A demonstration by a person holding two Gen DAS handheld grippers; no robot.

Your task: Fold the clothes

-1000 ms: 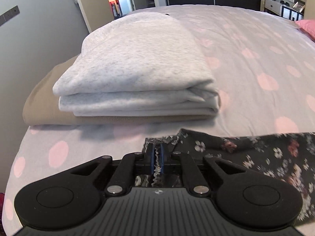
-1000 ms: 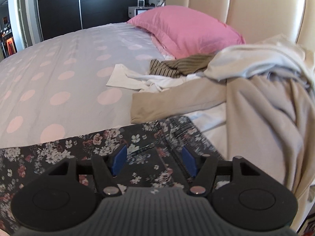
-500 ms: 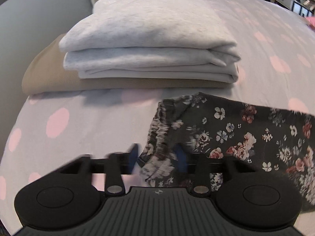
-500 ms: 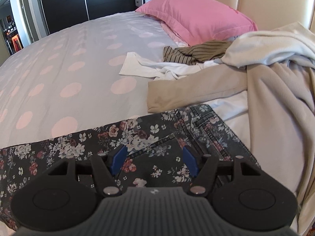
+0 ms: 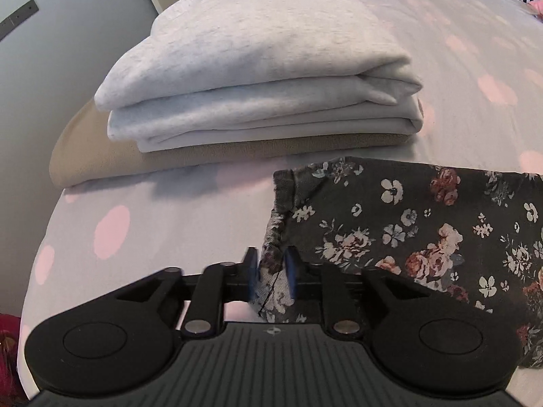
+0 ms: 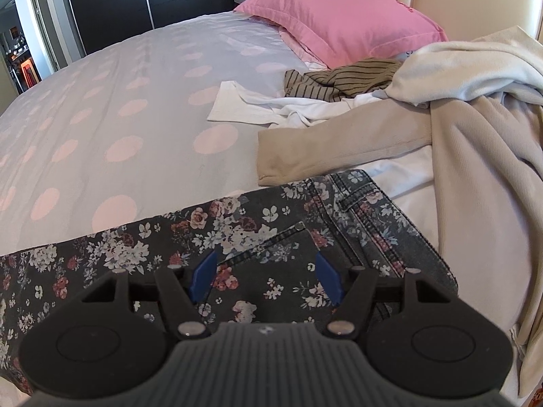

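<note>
- The flowery pants lie flat on the spotty bed, in front of a folded grey top that sits on a tan one.
- The left gripper has just been opening. The pants' hem sits loose between its pads.
- The right gripper is wide open over the pants' pocket, holding nothing.
- A heap of clothes lies near a pink pillow.

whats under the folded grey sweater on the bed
A folded tan garment lies under the grey sweater, sticking out at the front and left. Both rest on the polka-dot bedspread. Whether anything else sits between or beneath them cannot be seen; the sweater covers it.
</note>
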